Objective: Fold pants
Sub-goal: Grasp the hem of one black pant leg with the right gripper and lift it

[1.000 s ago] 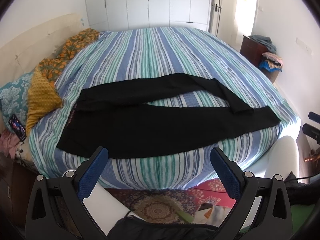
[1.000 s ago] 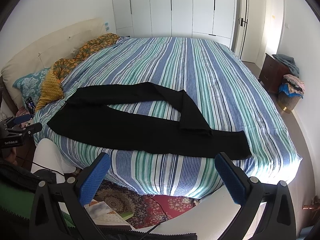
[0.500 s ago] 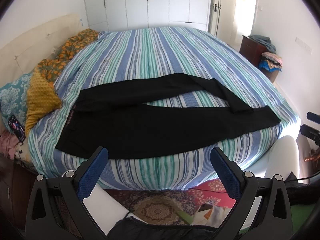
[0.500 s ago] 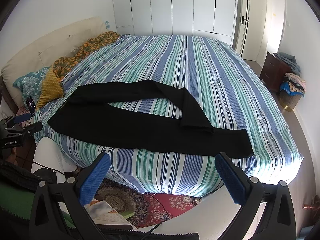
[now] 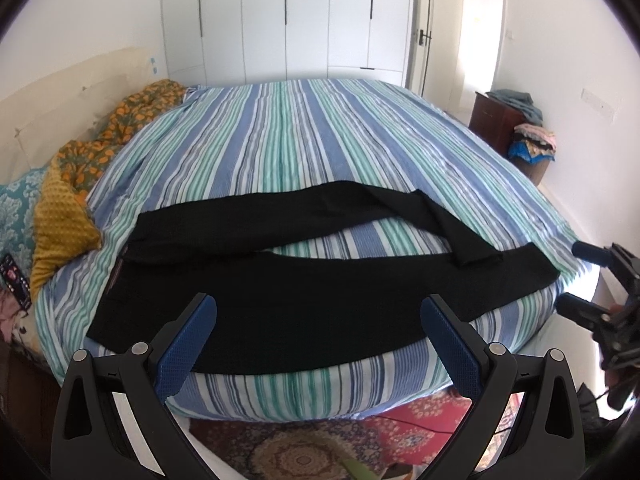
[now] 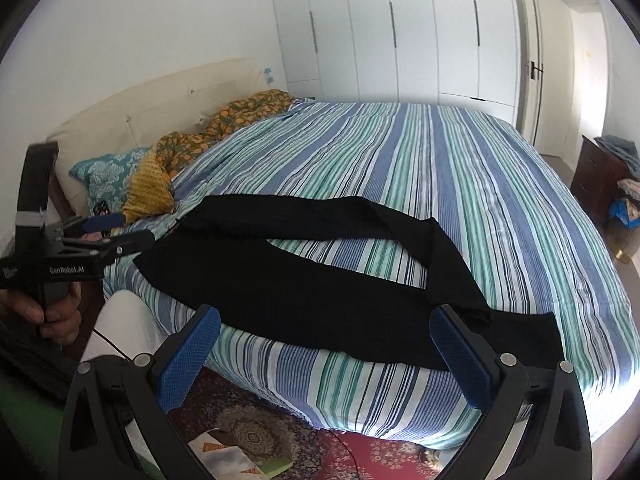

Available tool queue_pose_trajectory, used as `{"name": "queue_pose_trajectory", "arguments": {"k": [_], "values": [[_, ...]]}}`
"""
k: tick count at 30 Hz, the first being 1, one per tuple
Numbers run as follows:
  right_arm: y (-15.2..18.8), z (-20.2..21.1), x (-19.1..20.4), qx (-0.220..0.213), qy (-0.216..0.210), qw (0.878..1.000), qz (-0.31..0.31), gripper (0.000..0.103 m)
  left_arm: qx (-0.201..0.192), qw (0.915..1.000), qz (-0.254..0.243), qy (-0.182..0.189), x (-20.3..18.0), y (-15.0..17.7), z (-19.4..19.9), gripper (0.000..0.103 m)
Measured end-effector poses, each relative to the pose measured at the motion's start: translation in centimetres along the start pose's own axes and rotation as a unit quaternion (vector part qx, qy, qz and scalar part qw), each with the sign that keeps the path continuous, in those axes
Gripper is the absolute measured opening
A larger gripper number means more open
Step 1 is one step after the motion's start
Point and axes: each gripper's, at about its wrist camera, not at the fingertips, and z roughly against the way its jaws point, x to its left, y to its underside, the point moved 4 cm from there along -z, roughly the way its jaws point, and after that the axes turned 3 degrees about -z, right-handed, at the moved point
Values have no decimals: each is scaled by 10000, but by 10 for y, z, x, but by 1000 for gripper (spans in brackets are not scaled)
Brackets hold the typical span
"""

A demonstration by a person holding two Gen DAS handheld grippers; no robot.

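My left gripper [image 5: 318,336] hangs with jaws spread wide and nothing between them, above the near edge of the striped bed [image 5: 280,140]. My right gripper [image 6: 324,346] is just as wide and bare, off the bed's near corner. The black pants [image 5: 280,280] lie flat across the near side of the bedspread, waistband toward the yellow pillow [image 5: 60,220], the far leg bent so its cuff rests across the near leg
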Motion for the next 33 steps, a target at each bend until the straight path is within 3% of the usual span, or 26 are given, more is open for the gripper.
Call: {"name": "queue_pose_trajectory", "arguments": {"k": [3, 5, 7, 8, 9, 11, 13, 14, 16, 18, 21, 24, 25, 26, 28, 31, 32, 33], "values": [[5, -52, -30, 289, 547, 9964, 580, 103, 93, 9999, -40, -21, 1, 5, -5, 102], [9, -95, -59, 544, 1039, 9871, 1092, 101, 178, 9998, 0, -73, 4, 10, -8, 102], [18, -148, -84, 1063, 1372, 9711, 1640, 89, 285, 9994, 100, -155, 10, 14, -11, 102], [22, -173, -95, 1266, 1426, 9643, 1837, 74, 348, 9990, 176, -207, 13, 15, -13, 102], [28, -196, -106, 1439, 1435, 9589, 1981, 68, 400, 9986, 242, -249, 17, 16, -15, 102], [36, -233, -123, 1686, 1451, 9515, 2126, 68, 506, 9976, 366, -313, 23, 19, -20, 102], [40, -257, -138, 1914, 1363, 9497, 2071, 48, 613, 9964, 440, -393, 27, 20, -25, 102], [37, -262, -145, 2032, 1150, 9530, 1929, 24, 646, 9959, 458, -429, 29, 20, -27, 102], [13, -251, -162, 1887, 1050, 9645, 1520, 19, 700, 9954, 492, -440, 31, 20, -32, 102], [-35, -229, -199, 1438, 1273, 9756, 1063, 14, 756, 9952, 510, -361, 28, 20, -40, 102], [-101, -192, -307, 735, 2096, 9747, -251, 14, 784, 9959, 390, -241, 17, 15, -49, 102], [-104, -176, -423, 914, 2913, 9380, -1640, 16, 675, 9972, 124, -285, 4, 8, -49, 102], [-93, -170, -447, 1061, 3272, 9203, -1866, 16, 624, 9975, 29, -333, 0, 7, -48, 102], [-84, -166, -458, 1142, 3343, 9141, -1989, 16, 593, 9975, -54, -379, -3, 7, -47, 102], [-63, -163, -448, 1144, 2884, 9293, -2002, 16, 624, 9971, -145, -405, -5, 9, -51, 102], [-32, -174, -380, 1272, 1765, 9643, -1511, 21, 837, 9961, -135, -247, -7, 11, -63, 102], [-22, -178, -352, 1328, 1456, 9727, -1229, 41, 873, 9958, -142, -216, -9, 11, -65, 102], [-11, -180, -322, 1360, 1161, 9795, -926, 77, 866, 9959, -163, -213, -10, 10, -65, 102]]}}
